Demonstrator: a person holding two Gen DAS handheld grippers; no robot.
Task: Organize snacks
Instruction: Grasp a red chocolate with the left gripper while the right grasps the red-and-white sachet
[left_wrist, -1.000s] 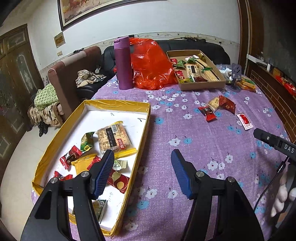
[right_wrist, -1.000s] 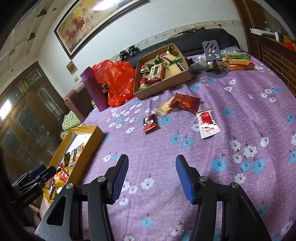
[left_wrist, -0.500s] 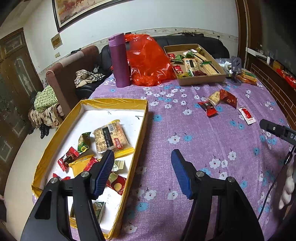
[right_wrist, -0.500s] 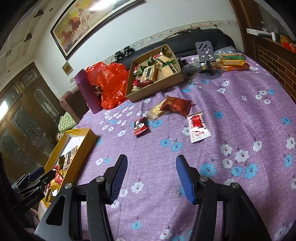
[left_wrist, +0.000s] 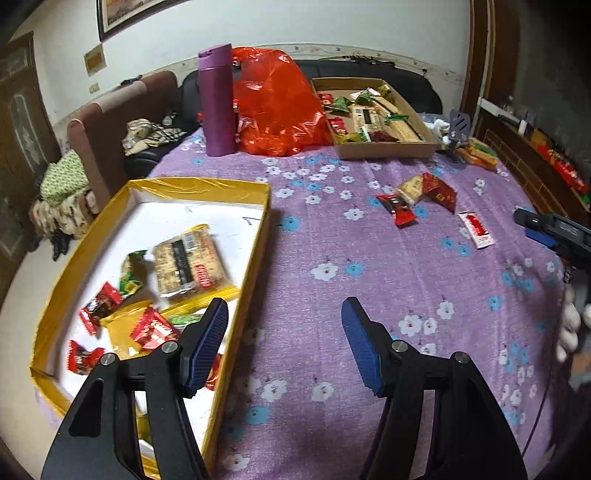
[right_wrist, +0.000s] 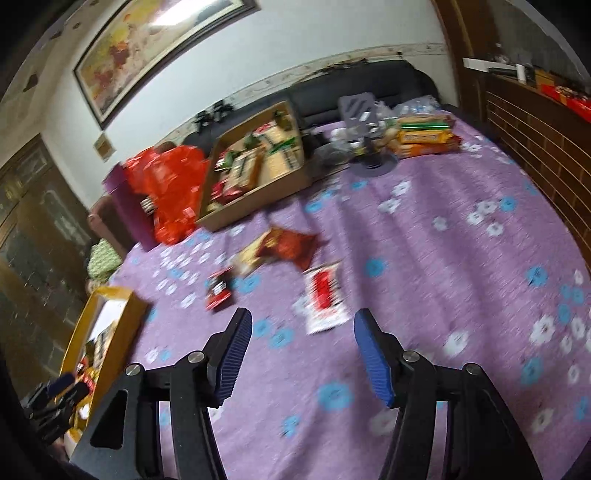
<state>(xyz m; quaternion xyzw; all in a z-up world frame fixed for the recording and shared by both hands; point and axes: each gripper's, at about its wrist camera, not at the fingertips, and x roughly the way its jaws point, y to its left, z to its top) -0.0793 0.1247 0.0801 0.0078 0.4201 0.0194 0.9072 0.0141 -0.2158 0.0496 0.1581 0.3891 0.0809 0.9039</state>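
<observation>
A yellow tray (left_wrist: 255, 243) at the table's left holds several wrapped snacks, among them a cracker pack (left_wrist: 186, 260). My left gripper (left_wrist: 284, 341) hovers open and empty over the tray's right wall. Loose snacks lie mid-table: a red candy (left_wrist: 397, 208), a dark red pouch (left_wrist: 439, 192) on a beige bar, and a red-and-white sachet (left_wrist: 476, 229). My right gripper (right_wrist: 303, 356) is empty, its jaws opening, just short of the sachet (right_wrist: 323, 295) and the candy (right_wrist: 218, 288). It shows at the right edge (left_wrist: 554, 230) of the left wrist view.
A brown cardboard box (left_wrist: 388, 149) full of snacks, a red plastic bag (left_wrist: 275, 107) and a purple flask (left_wrist: 218, 107) stand at the table's far side. Biscuit packs (right_wrist: 423, 136) and a grey stand (right_wrist: 364, 118) sit far right. A sofa lies behind the table.
My right gripper has advanced over the cloth toward the loose snacks, which now lie close before its fingertips. The left view has tilted down a little over the tray.
</observation>
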